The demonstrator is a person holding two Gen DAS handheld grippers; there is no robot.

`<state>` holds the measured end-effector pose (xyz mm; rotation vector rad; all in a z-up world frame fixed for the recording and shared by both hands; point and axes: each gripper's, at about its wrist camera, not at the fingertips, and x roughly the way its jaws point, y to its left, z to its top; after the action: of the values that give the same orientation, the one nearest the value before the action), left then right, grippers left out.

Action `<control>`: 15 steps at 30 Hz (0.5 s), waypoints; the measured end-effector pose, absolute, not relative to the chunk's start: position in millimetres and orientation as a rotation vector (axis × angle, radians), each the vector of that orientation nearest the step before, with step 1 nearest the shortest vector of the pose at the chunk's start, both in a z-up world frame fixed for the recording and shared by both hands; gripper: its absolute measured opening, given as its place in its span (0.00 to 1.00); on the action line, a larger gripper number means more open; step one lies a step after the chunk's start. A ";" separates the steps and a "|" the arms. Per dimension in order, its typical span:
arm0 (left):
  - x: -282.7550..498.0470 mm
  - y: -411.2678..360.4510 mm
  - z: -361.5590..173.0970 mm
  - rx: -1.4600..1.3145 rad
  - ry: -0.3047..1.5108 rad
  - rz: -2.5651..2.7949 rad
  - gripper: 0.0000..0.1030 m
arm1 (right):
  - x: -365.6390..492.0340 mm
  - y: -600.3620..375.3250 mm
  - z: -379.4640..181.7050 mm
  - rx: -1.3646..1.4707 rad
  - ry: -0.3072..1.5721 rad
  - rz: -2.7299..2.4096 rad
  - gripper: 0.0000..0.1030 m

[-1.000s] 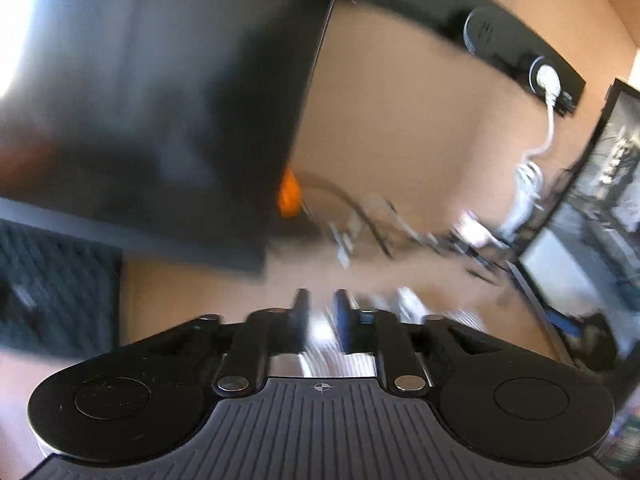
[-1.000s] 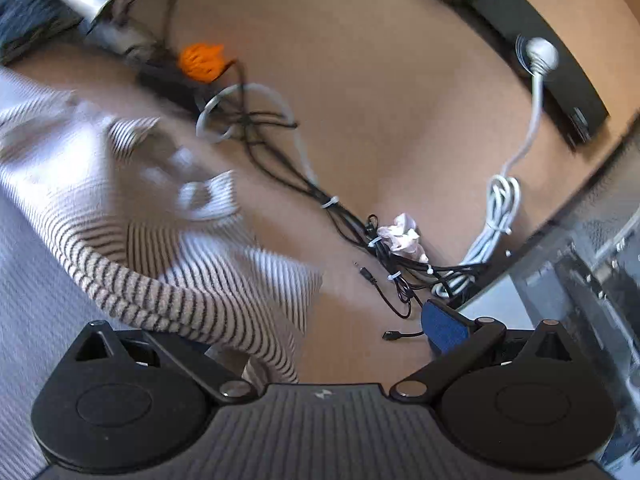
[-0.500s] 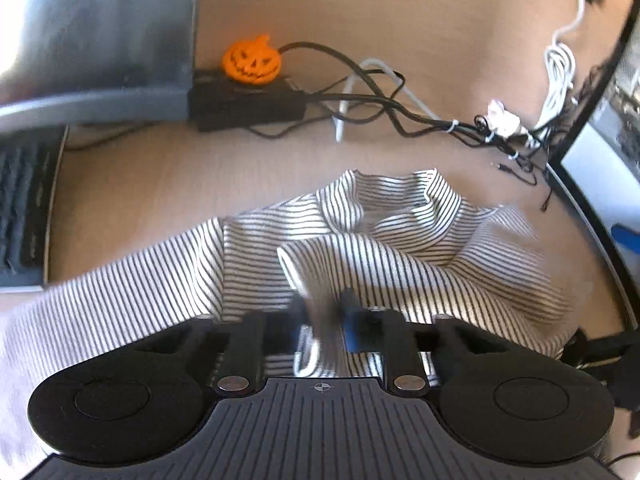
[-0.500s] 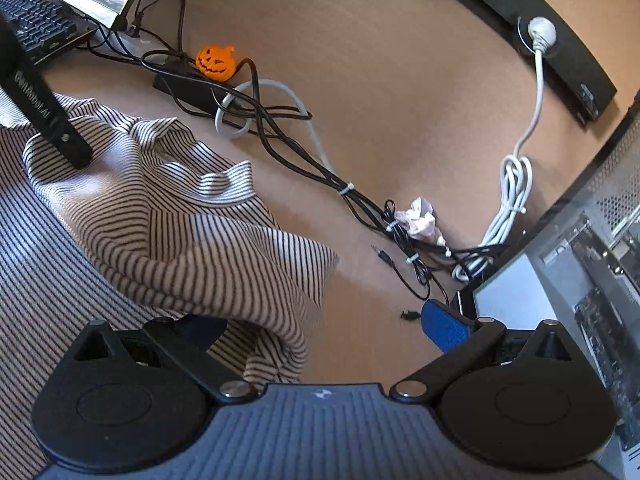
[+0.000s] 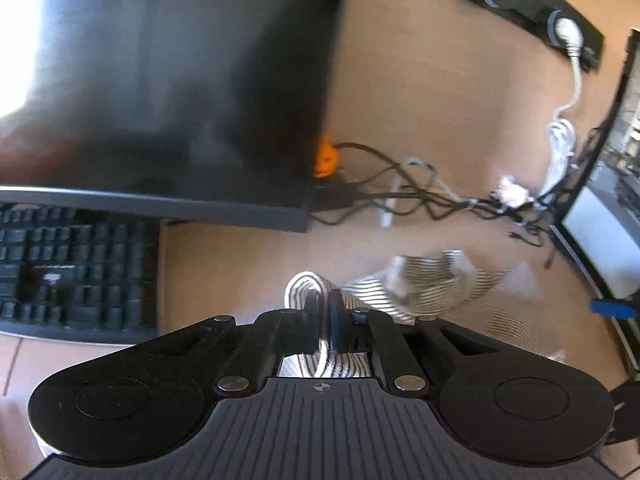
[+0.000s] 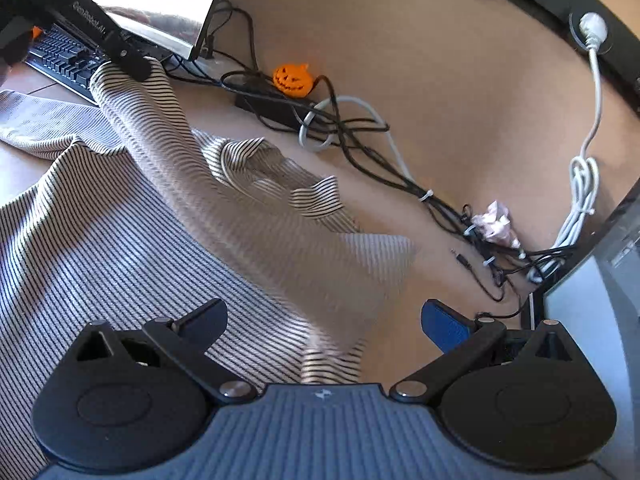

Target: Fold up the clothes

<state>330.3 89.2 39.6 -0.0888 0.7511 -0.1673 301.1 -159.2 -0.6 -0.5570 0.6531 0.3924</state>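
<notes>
A black-and-white striped shirt point(image 6: 120, 248) lies crumpled on the wooden desk. My left gripper point(image 5: 325, 308) is shut on a fold of the striped shirt point(image 5: 420, 288) and holds it lifted above the desk. In the right wrist view the left gripper point(image 6: 134, 66) pulls a ridge of fabric up toward the far left. My right gripper point(image 6: 324, 320) is open and empty, with the shirt's near edge lying between its fingers point(image 6: 444, 326).
A monitor point(image 5: 160, 80) and a black keyboard point(image 5: 72, 264) stand at the left. A tangle of cables point(image 6: 340, 128) with an orange pumpkin figure point(image 6: 292, 79) lies behind the shirt. A computer case point(image 6: 600, 292) stands at the right.
My left gripper has lifted the pinched fold up and to the left, stretching the shirt. My right gripper stays open and now sits nearer the shirt's edge.
</notes>
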 end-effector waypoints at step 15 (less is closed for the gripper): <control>338.0 81.8 22.2 -0.094 0.800 -0.190 0.06 | 339.2 -156.1 9.9 -0.452 0.592 0.203 1.00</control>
<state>338.0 81.8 22.2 -0.0939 0.8001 -0.1902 339.2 -156.1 9.9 -0.4520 0.5922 0.2031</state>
